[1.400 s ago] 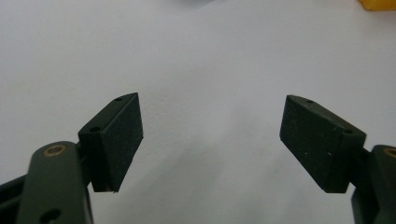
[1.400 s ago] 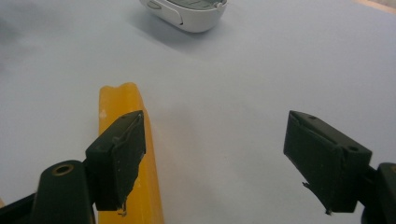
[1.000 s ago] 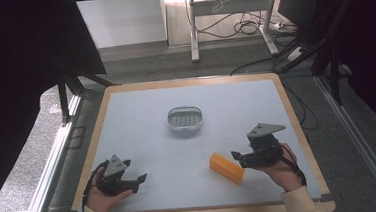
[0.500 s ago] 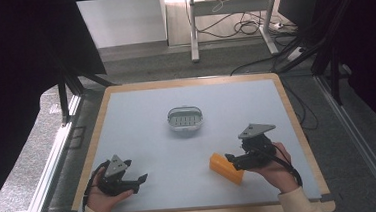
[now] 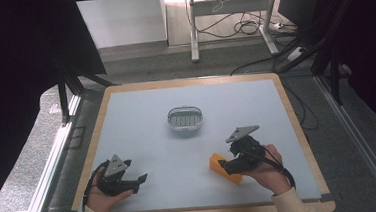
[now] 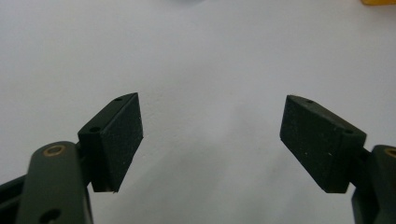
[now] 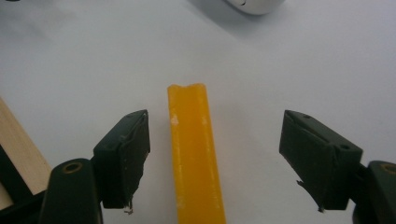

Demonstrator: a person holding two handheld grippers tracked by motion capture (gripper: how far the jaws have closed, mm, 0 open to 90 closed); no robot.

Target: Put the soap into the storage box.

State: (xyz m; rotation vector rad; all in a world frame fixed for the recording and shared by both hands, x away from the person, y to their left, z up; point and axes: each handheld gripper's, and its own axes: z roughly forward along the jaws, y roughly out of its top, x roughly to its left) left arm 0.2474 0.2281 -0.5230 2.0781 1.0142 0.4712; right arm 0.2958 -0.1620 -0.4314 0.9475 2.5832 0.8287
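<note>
Resting at lower left of the high view: left gripper (image 5: 137, 181), jaws spread wide over bare white tabletop (image 5: 143, 134). Sitting at centre, well apart from both tools: small oval white dish (image 5: 185, 120). Lying at lower right: yellow block (image 5: 225, 169), running lengthwise between the gaping jaws of the right gripper (image 5: 227, 164), nearer the left-hand pad, ungripped.

Your yellow-orange block (image 7: 194, 154) lies on the pale grey-white table (image 5: 143, 134), framed by a light wooden rim (image 5: 189, 82). At twelve o'clock sits a white-and-grey dish (image 5: 185, 119). Both your grippers, left (image 6: 210, 135) and right (image 7: 215, 151), are matte black.
</note>
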